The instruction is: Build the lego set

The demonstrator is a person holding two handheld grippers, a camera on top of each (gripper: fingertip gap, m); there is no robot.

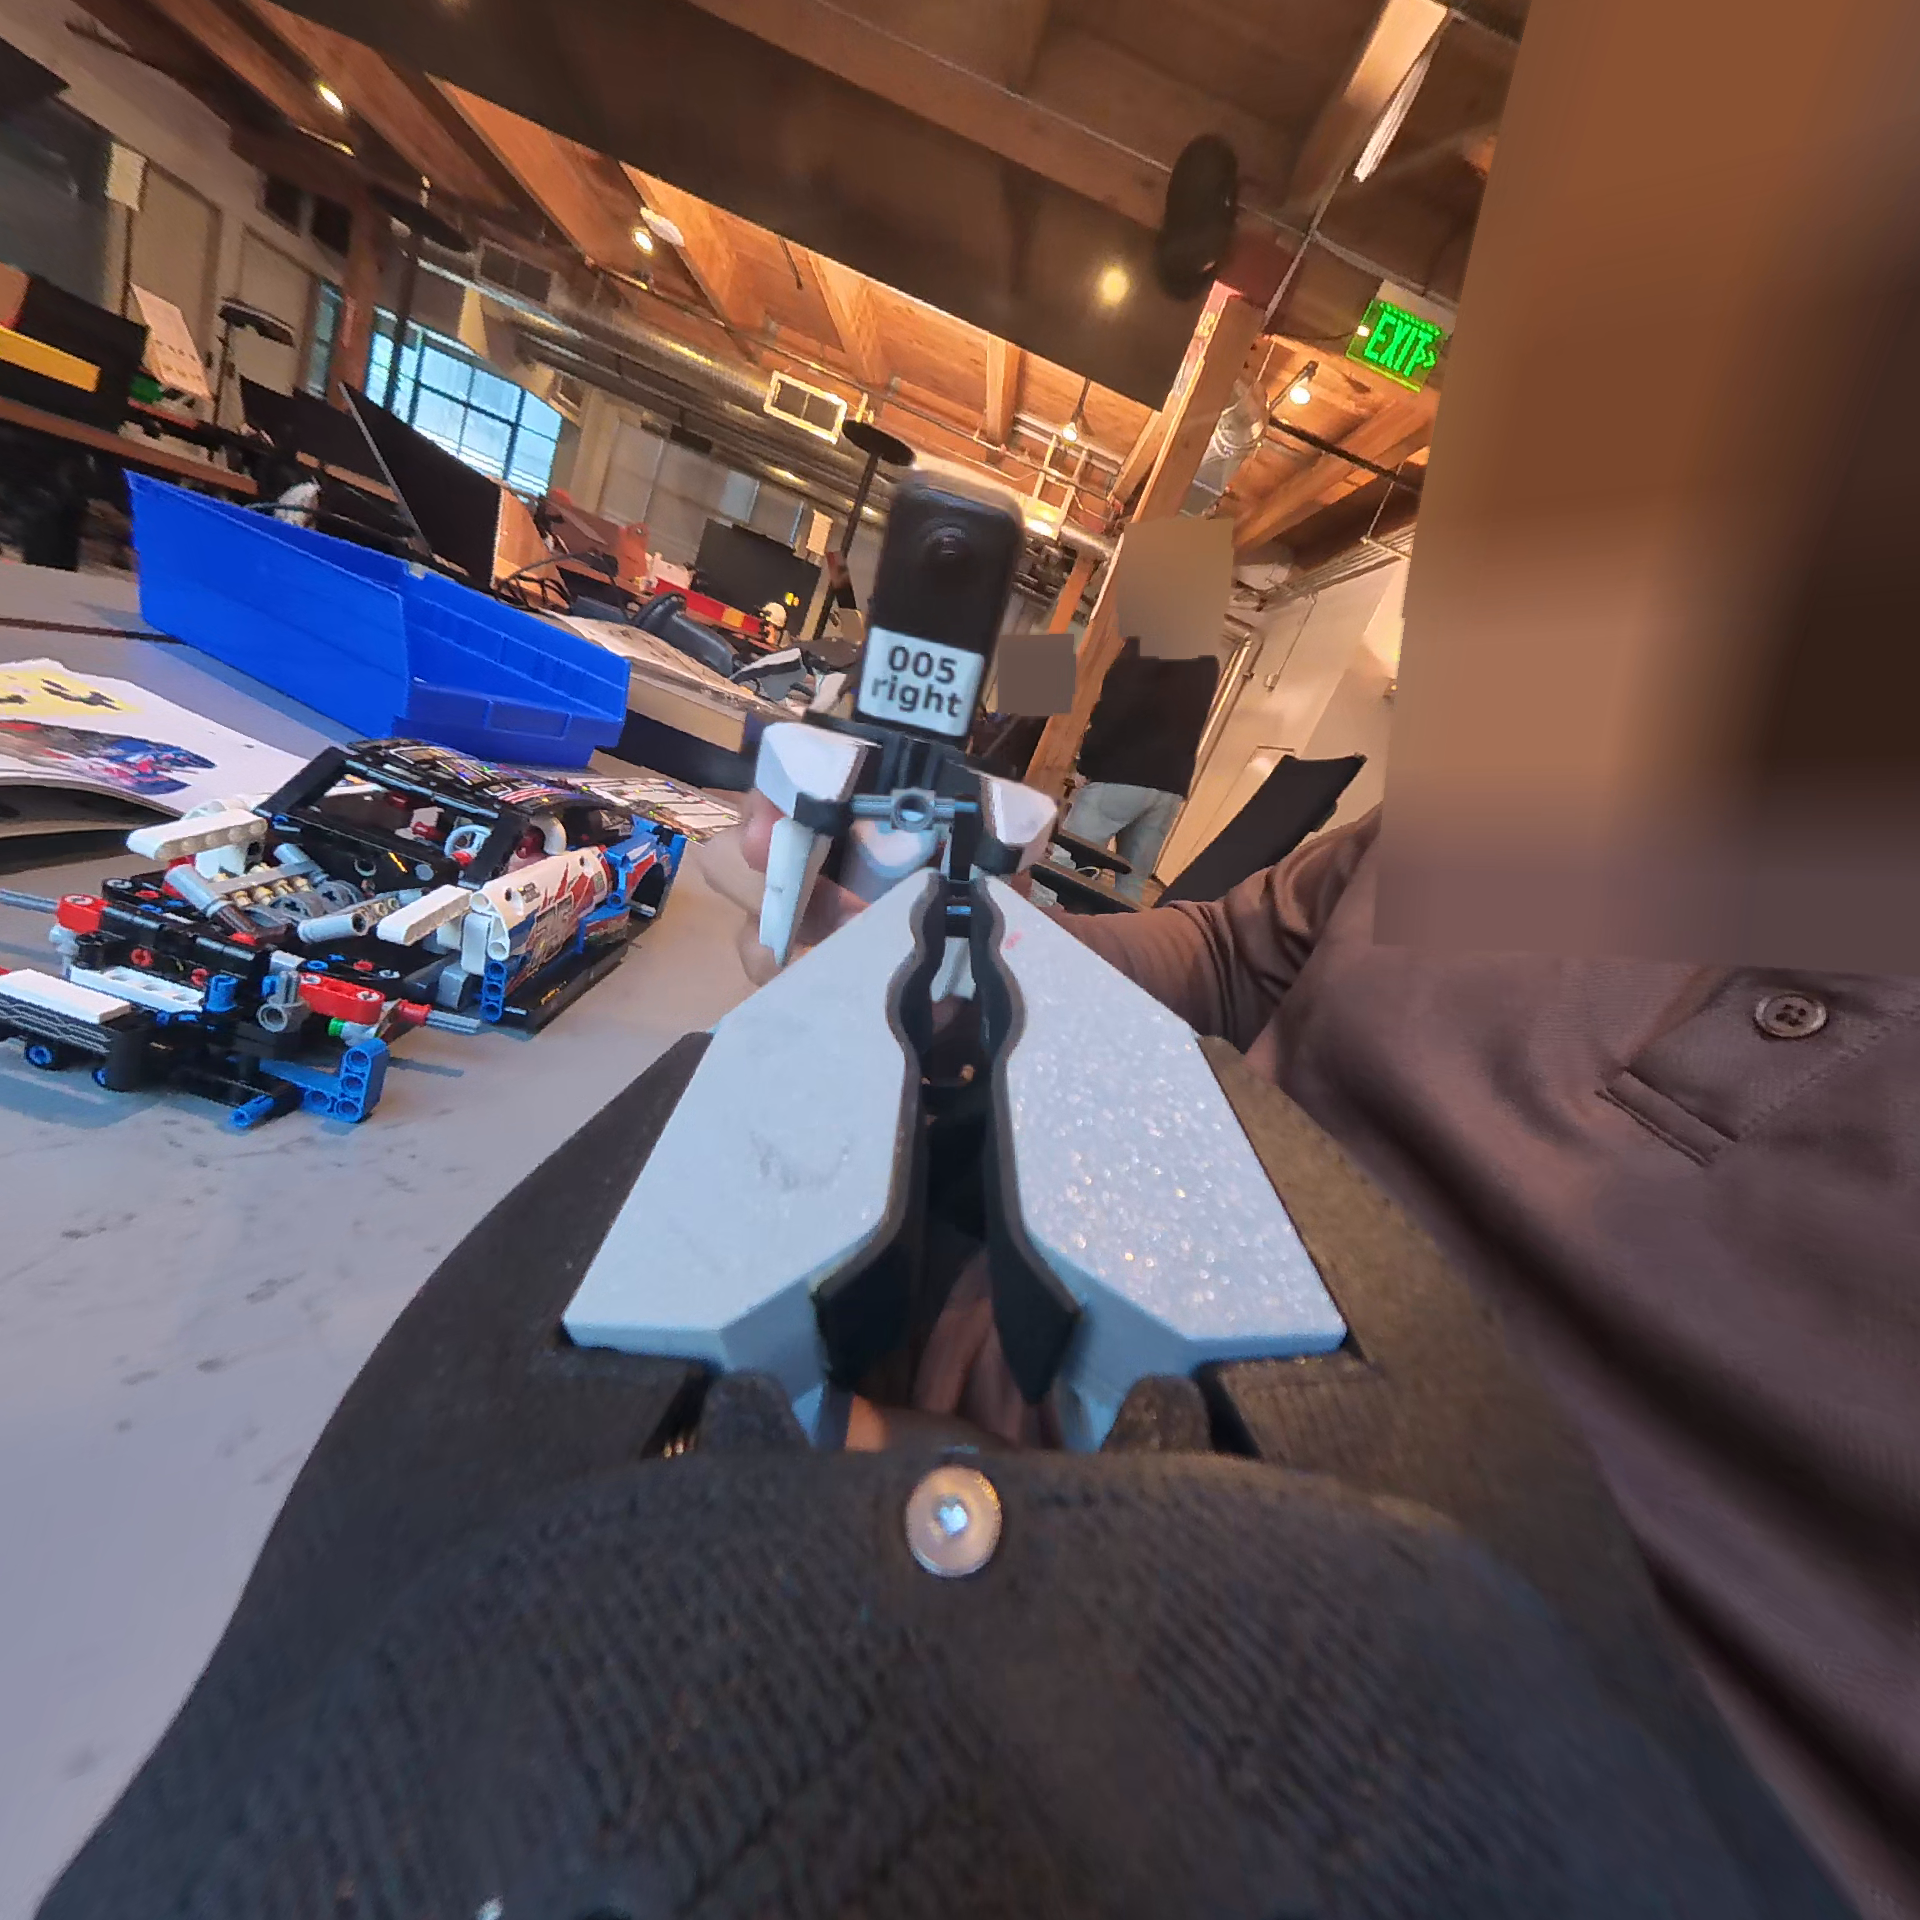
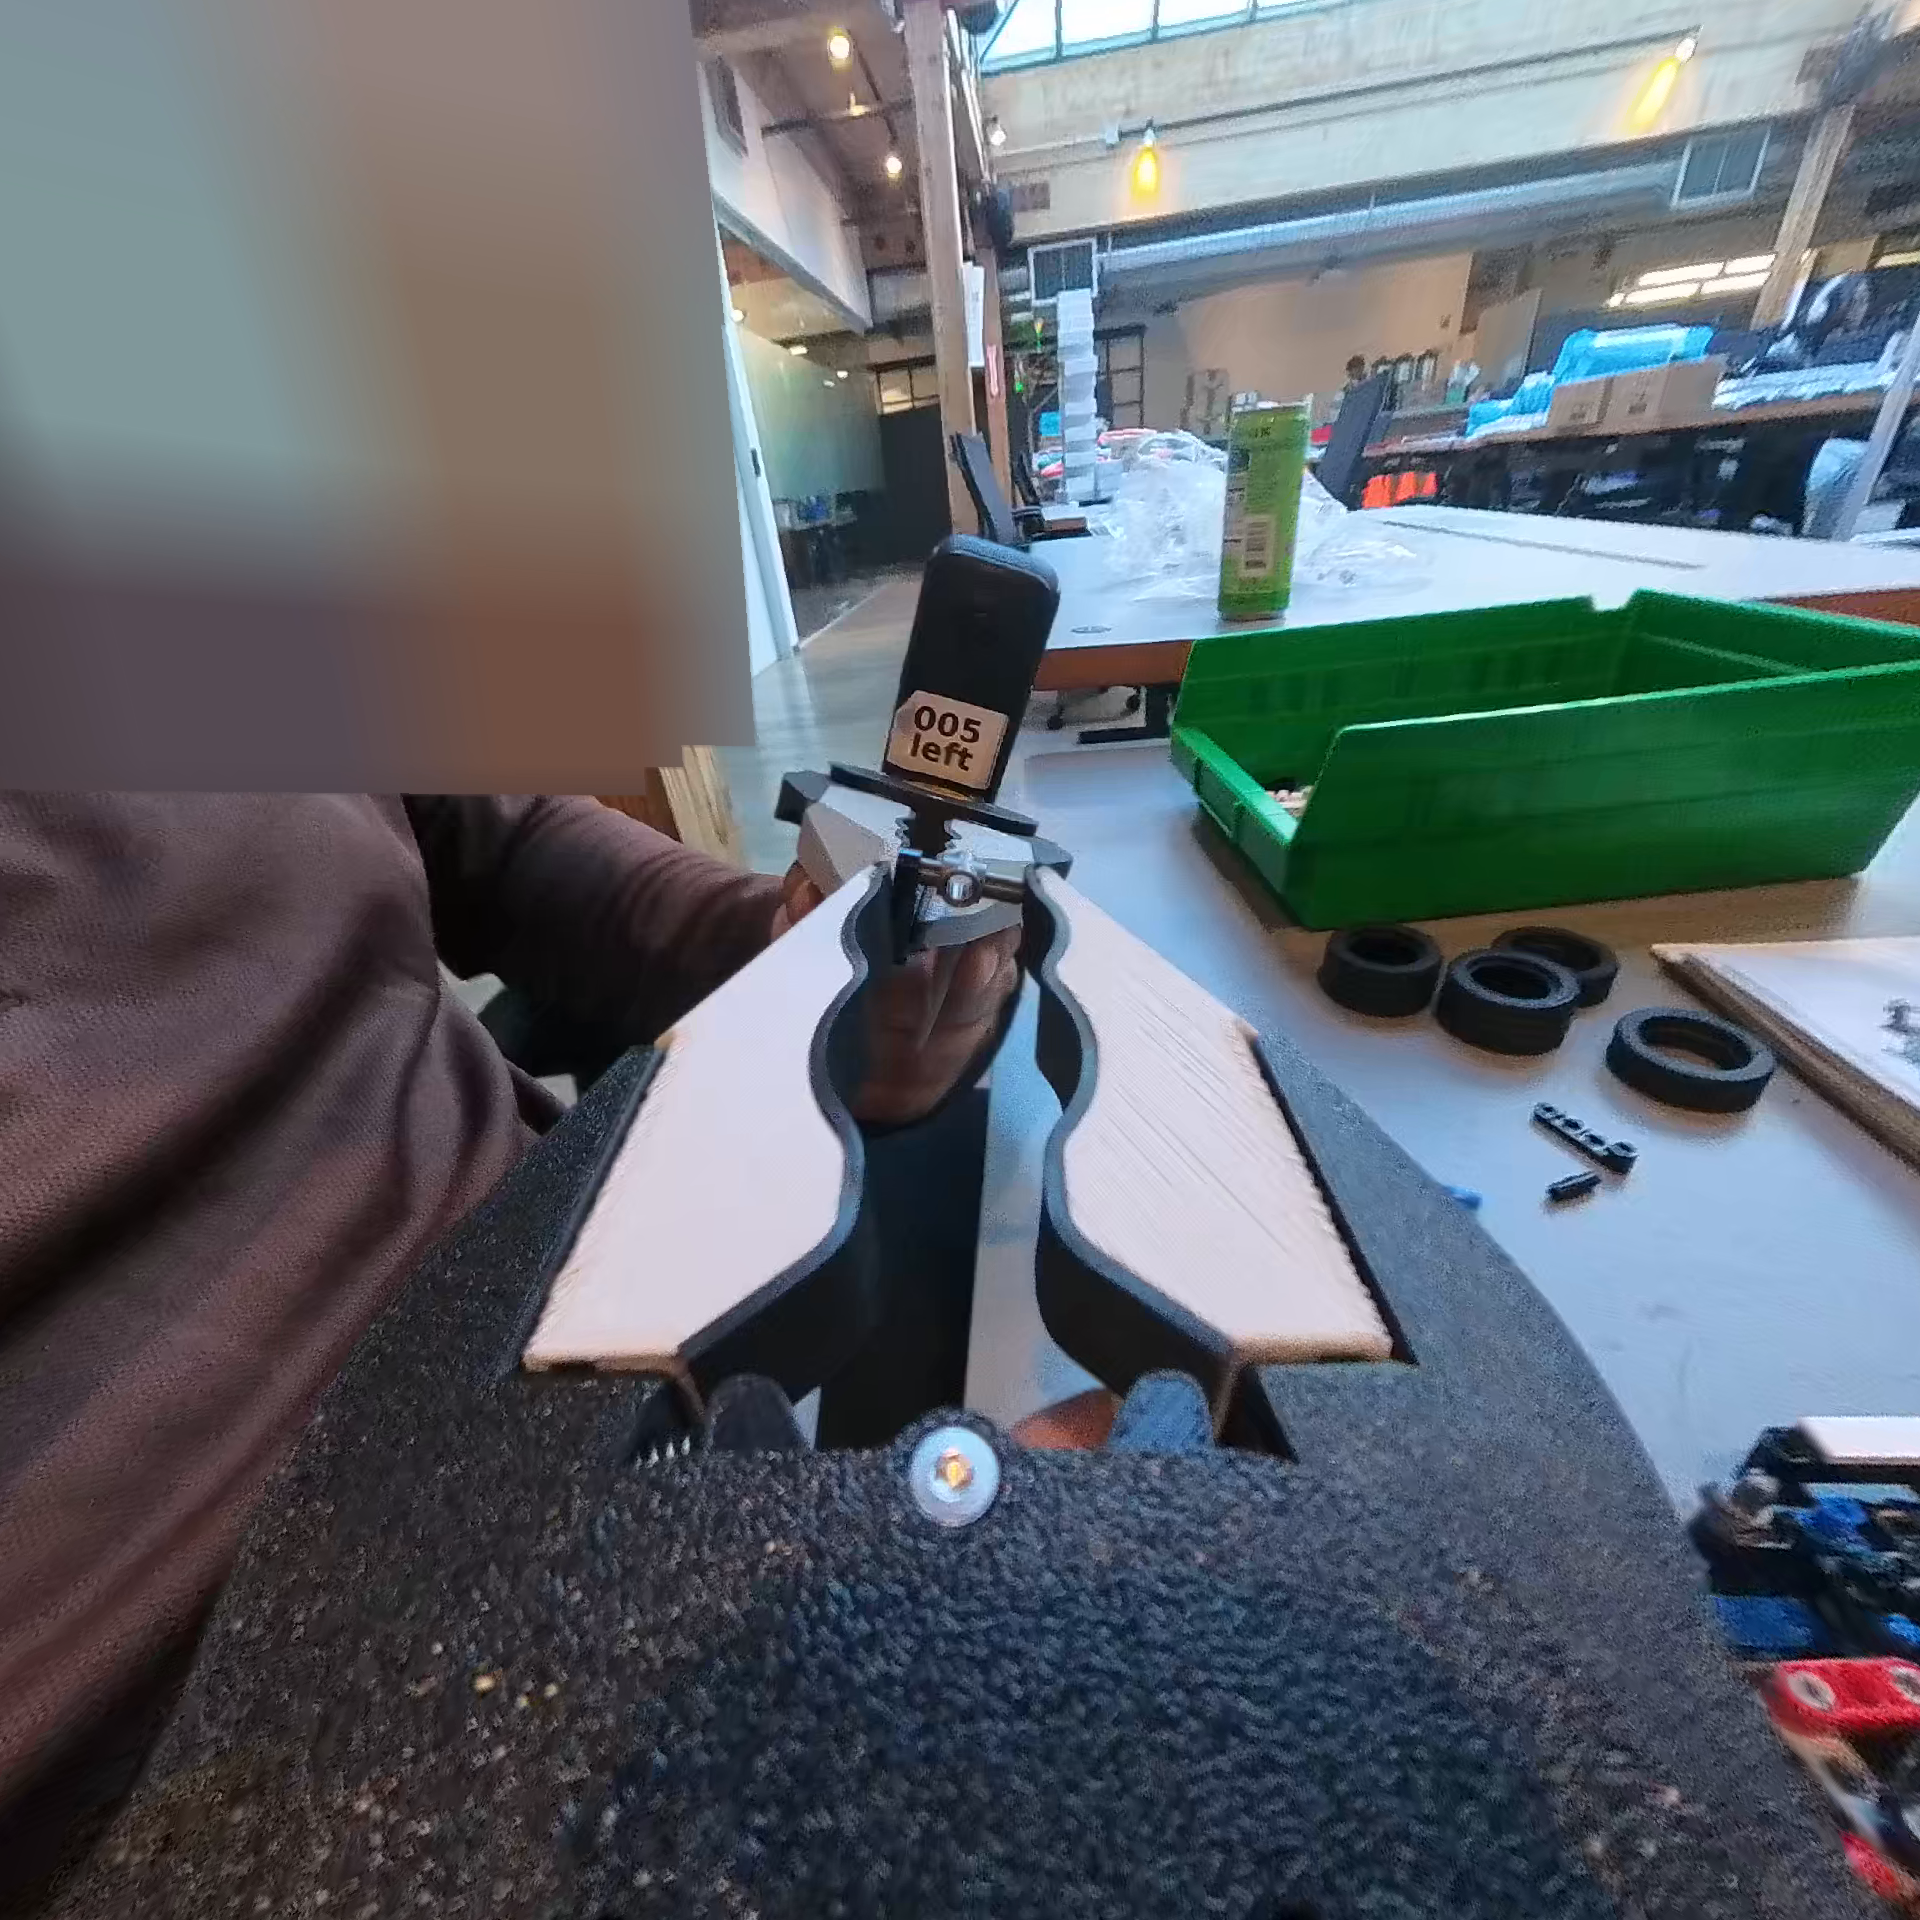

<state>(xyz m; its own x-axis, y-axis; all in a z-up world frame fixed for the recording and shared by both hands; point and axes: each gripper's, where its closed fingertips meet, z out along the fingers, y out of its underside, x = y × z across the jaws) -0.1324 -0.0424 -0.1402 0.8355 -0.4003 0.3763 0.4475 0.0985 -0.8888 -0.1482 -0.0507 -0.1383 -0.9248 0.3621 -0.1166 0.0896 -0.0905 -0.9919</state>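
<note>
Both of your hand-held grippers are raised off the counter (image 2: 1558,1299), tip to tip, facing each other in front of your chest. You hold them this way so a small piece can be worked in the air.

Your left hand-held gripper (image 1: 951,904) has its fingers pinched close together on a thin black piece (image 1: 961,873) that stands up from the tips. Your right hand-held gripper (image 2: 961,894) is narrow at the tips too, and they sit on both ends of a small grey cross bar (image 2: 961,886). The bar and the black piece look joined, so I think you are pushing one into the other.

Next, look down at the counter. Four black tires (image 2: 1507,1000) lie in a loose group near your right side, with a short black beam (image 2: 1584,1136) and a tiny pin (image 2: 1572,1184) just beside them. They wait there for later steps.

The half-built car (image 1: 343,904) sits to your left, well apart from the grippers. The open booklet (image 1: 94,727) lies behind it.

Farther back stand a green bin (image 2: 1558,769) and a blue bin (image 1: 343,623).
</note>
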